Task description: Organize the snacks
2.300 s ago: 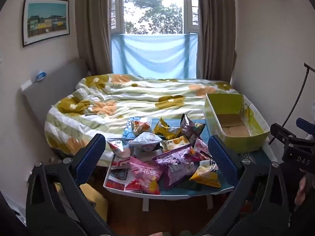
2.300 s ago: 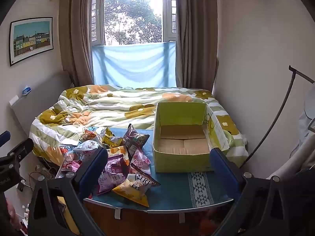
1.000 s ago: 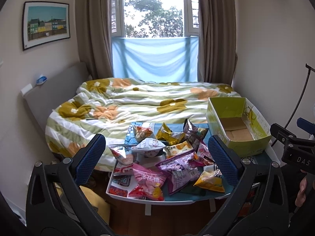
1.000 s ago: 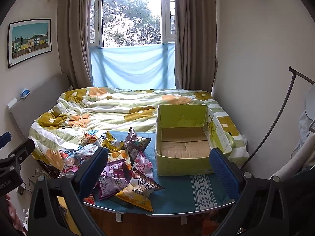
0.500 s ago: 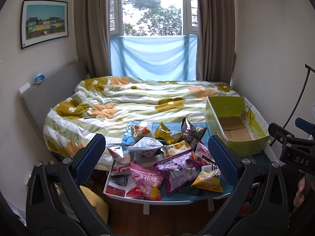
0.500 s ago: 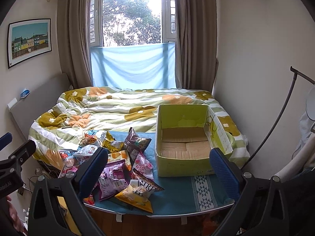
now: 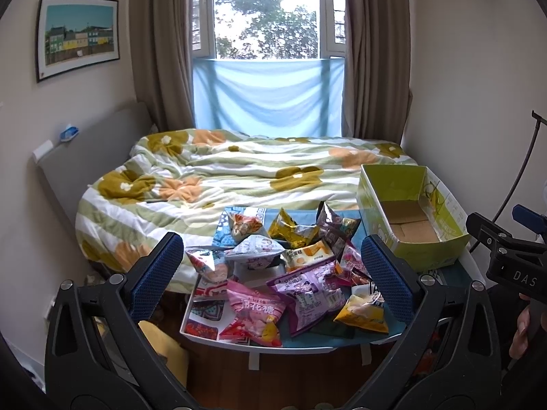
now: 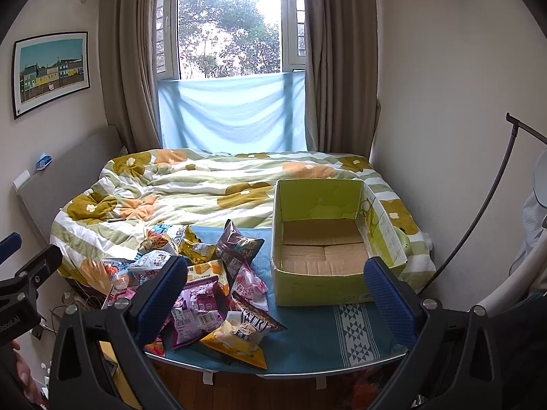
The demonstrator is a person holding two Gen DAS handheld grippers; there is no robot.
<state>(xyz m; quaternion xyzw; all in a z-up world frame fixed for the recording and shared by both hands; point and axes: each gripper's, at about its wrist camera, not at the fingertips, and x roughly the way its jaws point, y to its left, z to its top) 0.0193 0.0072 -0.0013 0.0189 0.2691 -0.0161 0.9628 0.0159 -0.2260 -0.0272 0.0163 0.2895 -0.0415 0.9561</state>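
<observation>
The left gripper (image 7: 271, 273) is released, jaws spread wide, holding nothing; it hangs above the near edge of the teal-clothed counter (image 7: 342, 340). Directly ahead of it, between the blue finger pads (image 7: 155, 275), lies the loose pile of crinkled foil and plastic snack bags (image 7: 290, 266). A pink plastic snack bag (image 7: 254, 314) is nearest, with a purple plastic snack bag (image 7: 307, 295) just beside it. Ahead and to the right of this gripper sits the open yellow-green cardboard box (image 7: 410, 225).

The right gripper (image 8: 275, 294) is likewise released and empty. The cardboard box (image 8: 321, 283) stands straight ahead of it, interior bare. A yellow foil chip bag (image 8: 239, 336) lies ahead and left, at the near end of the pile; whether it touches the purple bag (image 8: 196, 311) is unclear. Beyond the counter lies a bed with a floral green-striped duvet (image 8: 205, 188).
</observation>
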